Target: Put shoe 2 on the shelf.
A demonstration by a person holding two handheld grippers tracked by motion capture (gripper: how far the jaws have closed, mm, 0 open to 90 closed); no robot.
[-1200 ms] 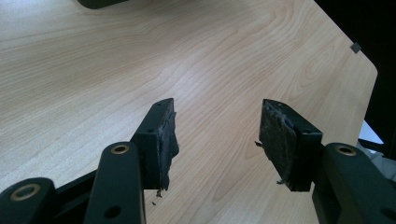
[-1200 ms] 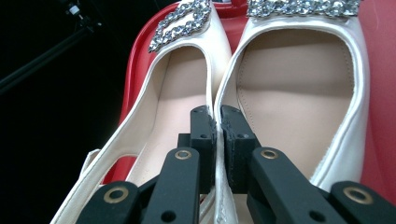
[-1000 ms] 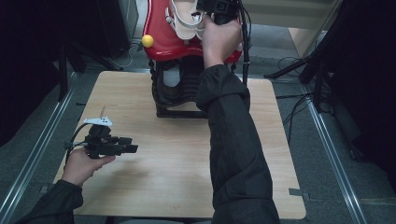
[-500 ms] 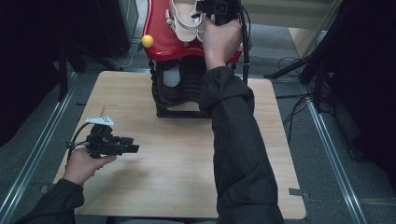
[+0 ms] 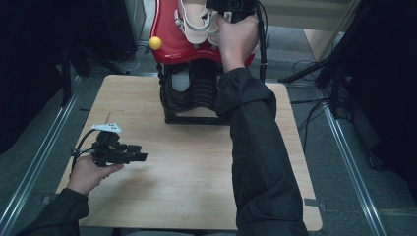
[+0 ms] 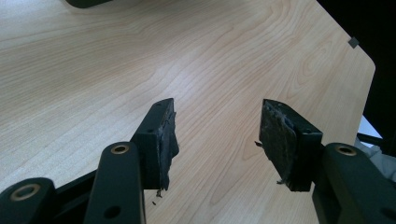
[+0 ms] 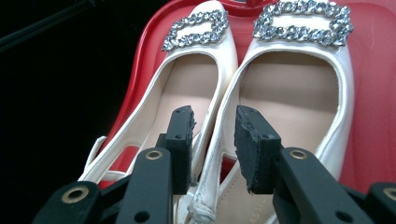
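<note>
Shoes [image 7: 261,70], two of them, lie side by side in a glossy red tray [image 7: 369,93] that sits on a black ribbed stand [image 5: 189,93] at the far edge of the counter [image 5: 196,177]. They are cream-white, smooth and shiny like patent leather, with tan insoles, thin heel straps and one rectangular rhinestone buckle [image 7: 196,29] on each toe. A small yellow ball [image 5: 155,43] sticks to the tray's left rim. The right tool [image 7: 214,140] hangs over the inner edges of both shoes; its jaws have just been opening, a narrow gap now, the shoes' rims between the worn black pads but unpressed. The left tool [image 6: 217,140] gapes wide and empty over pale wood-grain laminate.
</note>
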